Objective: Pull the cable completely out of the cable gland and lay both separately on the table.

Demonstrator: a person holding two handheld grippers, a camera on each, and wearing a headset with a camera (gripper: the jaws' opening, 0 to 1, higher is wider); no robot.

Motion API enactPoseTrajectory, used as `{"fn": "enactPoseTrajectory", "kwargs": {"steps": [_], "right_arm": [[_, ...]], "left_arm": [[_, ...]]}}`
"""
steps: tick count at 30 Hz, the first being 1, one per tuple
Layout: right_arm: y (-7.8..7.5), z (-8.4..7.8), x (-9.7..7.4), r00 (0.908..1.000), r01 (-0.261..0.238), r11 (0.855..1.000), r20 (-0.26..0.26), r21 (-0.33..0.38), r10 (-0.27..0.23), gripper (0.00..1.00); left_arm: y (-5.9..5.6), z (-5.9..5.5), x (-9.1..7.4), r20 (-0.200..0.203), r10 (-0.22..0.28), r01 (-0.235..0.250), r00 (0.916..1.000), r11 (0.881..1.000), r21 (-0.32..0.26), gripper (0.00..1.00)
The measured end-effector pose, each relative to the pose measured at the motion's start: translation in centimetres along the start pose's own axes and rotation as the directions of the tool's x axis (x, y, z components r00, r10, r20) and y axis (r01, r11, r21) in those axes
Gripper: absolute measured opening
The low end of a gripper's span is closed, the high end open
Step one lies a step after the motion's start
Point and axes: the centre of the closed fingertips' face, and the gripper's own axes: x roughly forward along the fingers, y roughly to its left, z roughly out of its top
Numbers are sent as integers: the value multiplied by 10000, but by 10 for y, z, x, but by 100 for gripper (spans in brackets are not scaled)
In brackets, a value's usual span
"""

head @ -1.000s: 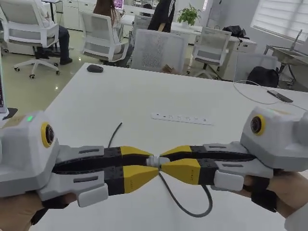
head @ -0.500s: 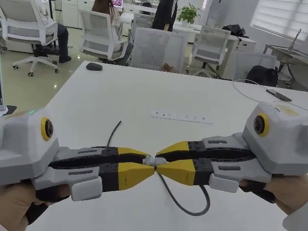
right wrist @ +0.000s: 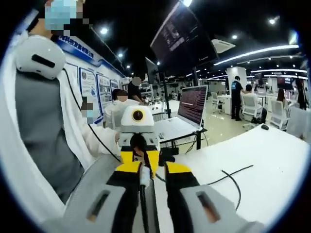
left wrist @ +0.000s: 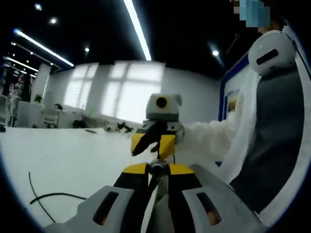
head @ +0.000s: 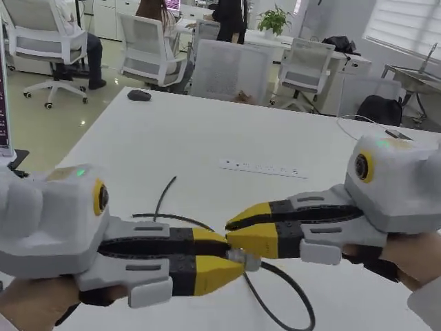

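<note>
White tabletop (head: 289, 138), above which the work is held. Left gripper (head: 234, 255): jaws closed on the fitting. Right gripper (head: 229, 233): jaws nearly shut, apparently pinching the cable (head: 165, 217) just beside it. Cable gland (left wrist: 158, 168): apparently still threaded. Best drawn straight apart along the gland's axis, without twisting.

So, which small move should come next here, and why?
Probably pull the right gripper straight back from the left gripper: the left is shut on the gland, the right seems shut on the cable beside it, and the cable is not yet out.
</note>
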Motion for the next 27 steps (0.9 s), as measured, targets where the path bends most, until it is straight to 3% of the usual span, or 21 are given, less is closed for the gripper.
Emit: {"fn": "enactPoseTrajectory", "kwargs": {"steps": [1, 3, 6, 9, 10, 14, 16, 19, 22, 25, 26, 27], "right_arm": [[2, -1, -2, 10000, -68, 9999, 0, 131, 68, 25], [2, -2, -6, 9999, -75, 10000, 110, -44, 76, 19], [6, 4, -4, 9982, -257, 9996, 547, 136, 250, 18], [8, 3, 2, 9977, -411, 9989, 531, -221, 422, 14], [4, 2, 1, 9983, -227, 9996, 541, -141, 234, 14], [5, 6, 1, 9959, -376, 9992, 823, 156, 362, 13], [8, 7, 0, 9970, -391, 9991, 667, 131, 382, 12], [11, 4, -1, 9990, -284, 9961, 307, -832, 310, 11], [18, 4, -2, 9996, -245, 9857, 119, -1669, 269, 10], [21, 6, -1, 9996, -243, 9817, 58, -1888, 259, 9], [22, 5, -1, 9997, -259, 9789, -68, -2027, 250, 9], [22, 2, -1, 9992, -350, 9697, -281, -2420, 290, 9]], "left_arm": [[0, 4, 0, 218, 5, -4, 9998, 10000, -44, 15], [4, 17, -3, 958, 207, -185, 9952, 9995, -243, 15], [4, 15, -1, 842, 228, -211, 9962, 9996, -206, 15], [1, 15, 2, 827, 98, -87, 9965, 9999, -143, 15], [0, 15, 1, 822, 95, -82, 9966, 9998, -166, 15], [1, 20, -2, 1114, 48, -10, 9938, 9994, -340, 15], [-1, 21, -1, 1108, -25, 59, 9938, 9995, -303, 15], [-4, 19, 0, 945, -115, 141, 9955, 9995, -269, 15], [-8, 18, 0, 896, -448, 529, 9950, 9946, -894, 14], [-9, 19, -2, 1058, -623, 772, 9924, 9868, -1424, 14], [-10, 18, -1, 1035, -742, 910, 9919, 9816, -1677, 14], [-10, 15, -1, 906, -845, 1030, 9923, 9690, -2244, 14]]}}
